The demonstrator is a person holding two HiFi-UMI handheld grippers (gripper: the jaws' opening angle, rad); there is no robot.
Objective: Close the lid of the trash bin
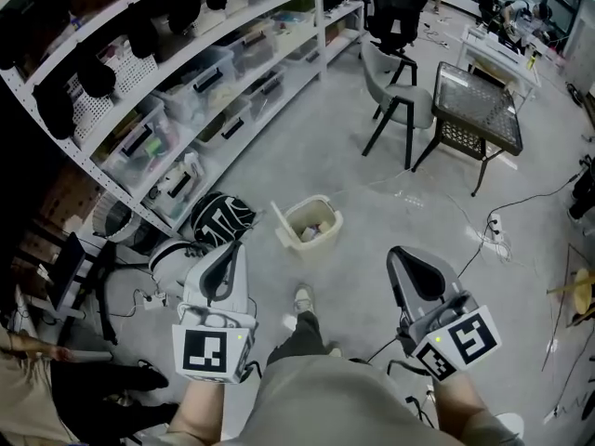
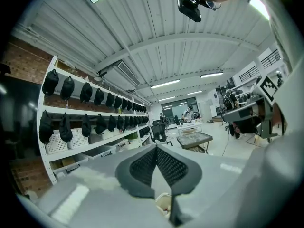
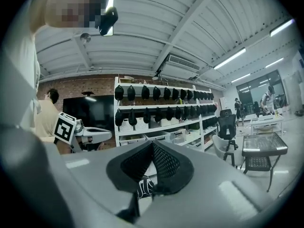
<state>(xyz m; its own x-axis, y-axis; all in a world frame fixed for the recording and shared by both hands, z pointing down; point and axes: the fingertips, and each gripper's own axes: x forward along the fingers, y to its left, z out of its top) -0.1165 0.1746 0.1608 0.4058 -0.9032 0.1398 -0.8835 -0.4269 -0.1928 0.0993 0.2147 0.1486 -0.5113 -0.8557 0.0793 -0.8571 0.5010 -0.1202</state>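
The small cream trash bin (image 1: 314, 223) stands on the grey floor ahead of me, its lid (image 1: 282, 228) raised upright on the bin's left side and some rubbish showing inside. My left gripper (image 1: 227, 253) is held short of the bin and to its left, jaws shut with nothing between them. My right gripper (image 1: 406, 260) hangs short of the bin to its right, also shut and holding nothing. In the left gripper view a sliver of the bin (image 2: 164, 204) shows just below the closed left gripper (image 2: 156, 149). The right gripper view has the closed right gripper (image 3: 152, 145) pointing at the shelves.
A long white shelving rack (image 1: 214, 82) with boxes runs along the left. A black-and-white bag (image 1: 221, 217) lies left of the bin. A grey chair (image 1: 402, 100) and a wicker table (image 1: 476, 111) stand beyond. Cables (image 1: 493, 235) trail on the right; my shoe (image 1: 303, 300) is near the bin.
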